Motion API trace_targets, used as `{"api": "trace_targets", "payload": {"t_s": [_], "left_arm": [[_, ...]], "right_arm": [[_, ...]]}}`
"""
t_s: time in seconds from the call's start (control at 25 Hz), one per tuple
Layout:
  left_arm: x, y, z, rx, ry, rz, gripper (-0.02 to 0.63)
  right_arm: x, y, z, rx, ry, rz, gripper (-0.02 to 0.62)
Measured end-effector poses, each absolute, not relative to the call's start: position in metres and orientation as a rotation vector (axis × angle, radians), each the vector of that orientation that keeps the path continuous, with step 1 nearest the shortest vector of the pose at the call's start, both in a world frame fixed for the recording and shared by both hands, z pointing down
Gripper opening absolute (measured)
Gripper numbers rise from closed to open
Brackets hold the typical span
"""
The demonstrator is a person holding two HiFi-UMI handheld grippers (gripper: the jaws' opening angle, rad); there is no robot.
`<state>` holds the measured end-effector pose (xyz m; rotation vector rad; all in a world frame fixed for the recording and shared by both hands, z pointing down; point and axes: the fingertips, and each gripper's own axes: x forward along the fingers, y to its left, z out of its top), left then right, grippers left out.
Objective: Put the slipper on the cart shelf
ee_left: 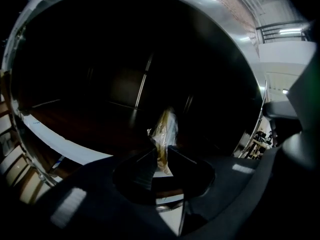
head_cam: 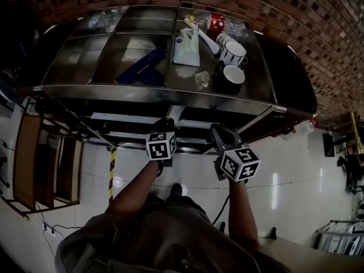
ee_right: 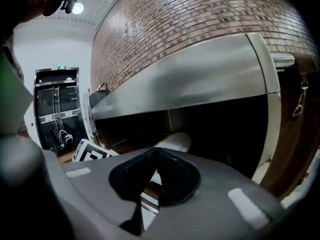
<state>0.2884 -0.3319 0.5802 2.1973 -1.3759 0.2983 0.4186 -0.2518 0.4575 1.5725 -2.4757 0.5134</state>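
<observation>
Left gripper view: the left gripper (ee_left: 161,150) has its fingers (ee_left: 142,165) pinched on the near end of the slipper (ee_left: 166,126), which is wrapped in clear film. The slipper's long axis runs straight ahead of my fingers, away from me and into the dark bay under the tabletop (head_cam: 79,58), above the cart shelf (ee_left: 85,124). Whether its far end touches the shelf cannot be determined. Right gripper view: the right gripper (ee_right: 156,158) has its fingers pressed together on nothing, and it sits beside the left one, toward the front right corner. Head view: both grippers are just below the front edge of the tabletop. Judgement: my left hand alone carries the load. The coming move is to advance along the slipper's axis, lower it flat, then spread the fingers.
</observation>
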Motion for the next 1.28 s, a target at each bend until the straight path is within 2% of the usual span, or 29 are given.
{"api": "trace_targets", "payload": {"t_s": [0.2,0.36,0.52,0.72,0.92,0.96,1.04,1.2,1.24,1.28], "left_arm": [[0.293,-0.333,0.591,2.235,-1.333,0.394,0.110],[0.290,-0.332,0.590,2.251,-1.299,0.383,0.207],[0.283,-0.331,0.584,2.297,-1.266,0.407,0.246],[0.277,-0.327,0.567,2.377,-1.210,0.401,0.360],[0.266,-0.321,0.547,2.435,-1.175,0.350,0.373],[0.264,-0.319,0.540,2.449,-1.168,0.337,0.371],[0.259,-0.314,0.526,2.479,-1.147,0.328,0.308],[0.242,-0.308,0.494,2.544,-1.165,0.291,0.049],[0.238,-0.307,0.485,2.557,-1.171,0.271,0.010],[0.234,-0.305,0.478,2.569,-1.170,0.254,0.008]], "right_arm": [[0.410,-0.258,0.454,1.550,-2.510,0.509,0.000],[0.402,-0.257,0.452,1.550,-2.513,0.506,0.000],[0.397,-0.256,0.449,1.582,-2.508,0.504,0.000],[0.382,-0.253,0.446,1.610,-2.496,0.502,0.000],[0.368,-0.249,0.443,1.622,-2.488,0.485,0.000],[0.366,-0.249,0.442,1.625,-2.488,0.483,0.000],[0.362,-0.249,0.439,1.631,-2.493,0.479,0.000],[0.351,-0.252,0.430,1.621,-2.517,0.452,0.000],[0.348,-0.253,0.428,1.613,-2.527,0.442,0.000],[0.344,-0.254,0.426,1.603,-2.537,0.433,0.000]]}}
